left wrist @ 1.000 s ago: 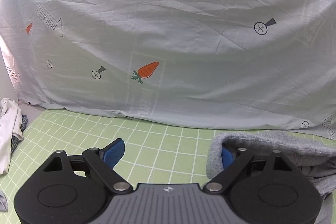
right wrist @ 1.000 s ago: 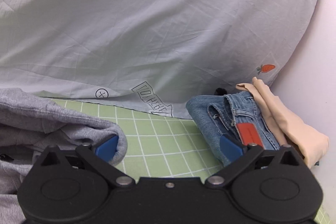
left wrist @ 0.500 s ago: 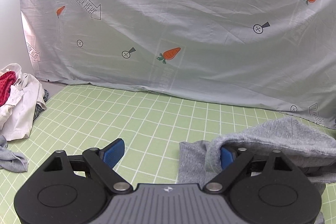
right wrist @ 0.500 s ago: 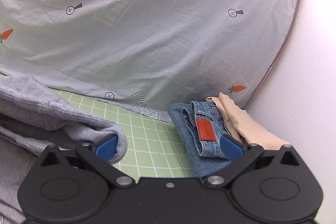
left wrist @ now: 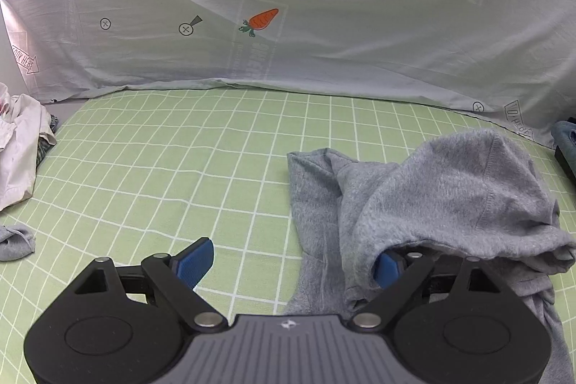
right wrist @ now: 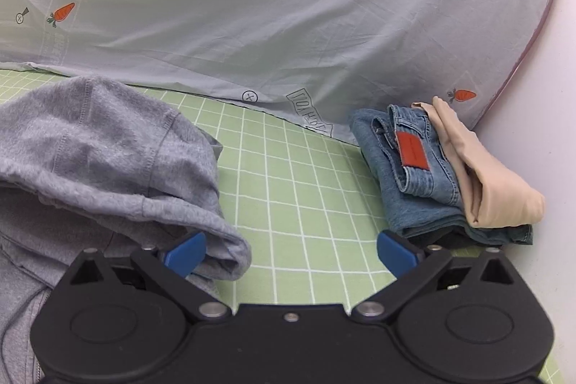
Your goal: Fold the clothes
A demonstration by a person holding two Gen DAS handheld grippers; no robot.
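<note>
Green grid mat (left wrist: 151,175) bare leftward, both tools (left wrist: 291,263) (right wrist: 289,249) agape, hoodie (left wrist: 450,189) edge draped over inner tips

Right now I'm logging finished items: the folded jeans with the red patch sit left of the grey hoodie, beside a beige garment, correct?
Not quite. In the right wrist view the folded jeans lie to the right of the grey hoodie, not left. The beige garment does sit beside them.
</note>
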